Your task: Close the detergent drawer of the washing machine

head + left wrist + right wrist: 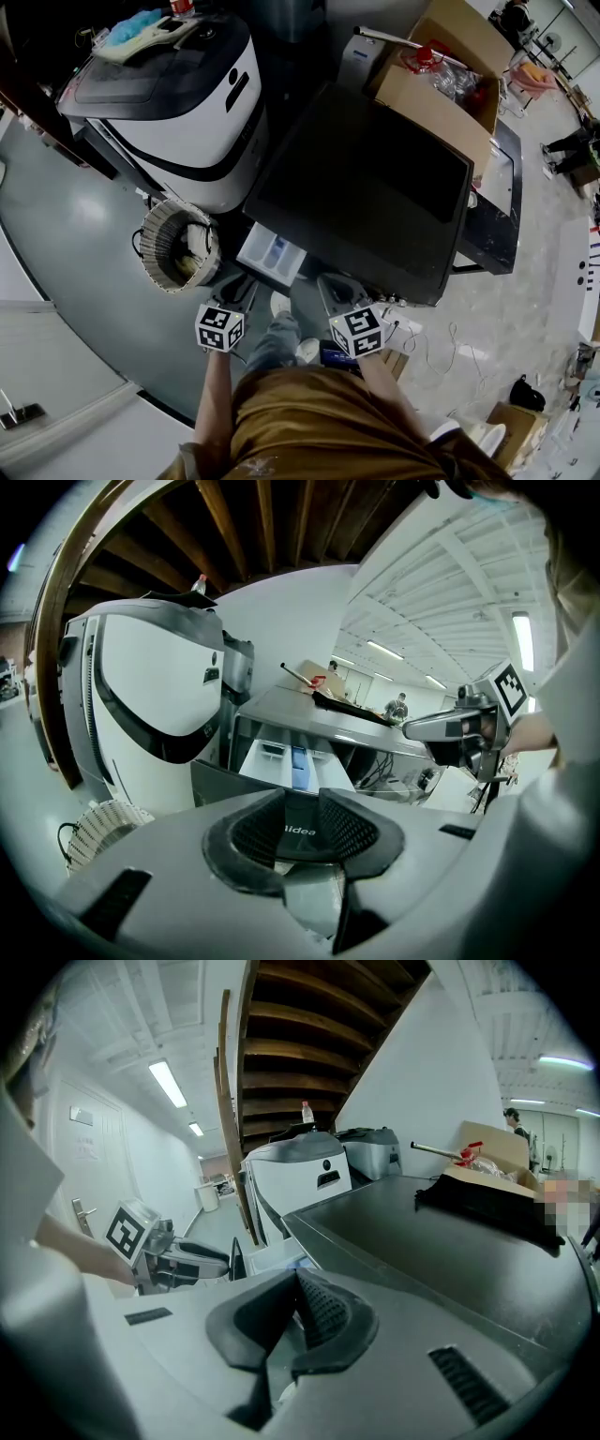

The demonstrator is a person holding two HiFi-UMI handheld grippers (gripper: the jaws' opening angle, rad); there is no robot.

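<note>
White plastic detergent drawer [272, 255] stands pulled out of the dark-topped washing machine [375, 187] just ahead of the left tool [240, 287], jaws narrowly apart and empty, right tool [330, 287] pinched shut alongside, so push off-centre and it could skew and jam.

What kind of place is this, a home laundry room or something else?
Probably a workshop or test hall, not a home: a dark-topped washing machine, a white washing machine and an open cardboard box stand in a wide room with long ceiling lights.
</note>
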